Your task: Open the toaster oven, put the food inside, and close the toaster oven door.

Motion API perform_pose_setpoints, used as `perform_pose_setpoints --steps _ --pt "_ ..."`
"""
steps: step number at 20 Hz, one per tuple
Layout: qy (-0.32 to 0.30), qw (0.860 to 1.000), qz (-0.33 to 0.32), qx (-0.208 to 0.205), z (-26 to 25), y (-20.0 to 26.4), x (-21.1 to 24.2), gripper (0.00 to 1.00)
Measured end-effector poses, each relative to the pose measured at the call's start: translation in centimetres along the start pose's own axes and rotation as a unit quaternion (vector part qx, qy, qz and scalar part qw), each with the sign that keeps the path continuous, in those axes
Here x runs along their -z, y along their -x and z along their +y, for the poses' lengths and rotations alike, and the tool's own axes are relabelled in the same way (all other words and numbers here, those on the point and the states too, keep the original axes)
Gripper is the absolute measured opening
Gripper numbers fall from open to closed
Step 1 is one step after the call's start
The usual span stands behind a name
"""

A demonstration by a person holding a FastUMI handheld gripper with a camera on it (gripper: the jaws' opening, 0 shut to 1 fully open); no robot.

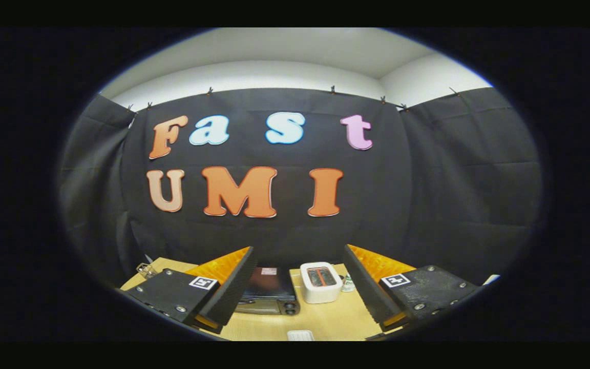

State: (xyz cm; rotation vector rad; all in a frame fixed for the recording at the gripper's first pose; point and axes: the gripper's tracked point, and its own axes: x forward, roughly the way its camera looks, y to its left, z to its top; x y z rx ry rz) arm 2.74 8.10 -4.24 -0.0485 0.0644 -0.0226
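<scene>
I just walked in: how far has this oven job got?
Barely begun. The gripper is open and holds nothing, high above the table. Beyond its fingers sits the dark toaster oven, its door apparently still shut, beside a white toaster. Opening, loading and closing remain.

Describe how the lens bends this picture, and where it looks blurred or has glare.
Gripper view: the fisheye lens curves the table edge and the ceiling line strongly. The open fingers look sharp and fan outward. The dark oven and white toaster beyond them are small and soft. Lighting is even, with a faint sheen on the oven top and no hard shadows.
</scene>
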Motion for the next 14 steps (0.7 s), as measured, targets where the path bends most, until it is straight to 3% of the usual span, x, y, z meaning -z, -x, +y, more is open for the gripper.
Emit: perform_pose_setpoints --steps 4,14 --pt "-0.015 1.0 -0.011 0.019 -1.5 1.6 -0.3 1.0" --pt "-0.015 1.0 0.0 -0.007 0.3 3.1 0.8 1.0"
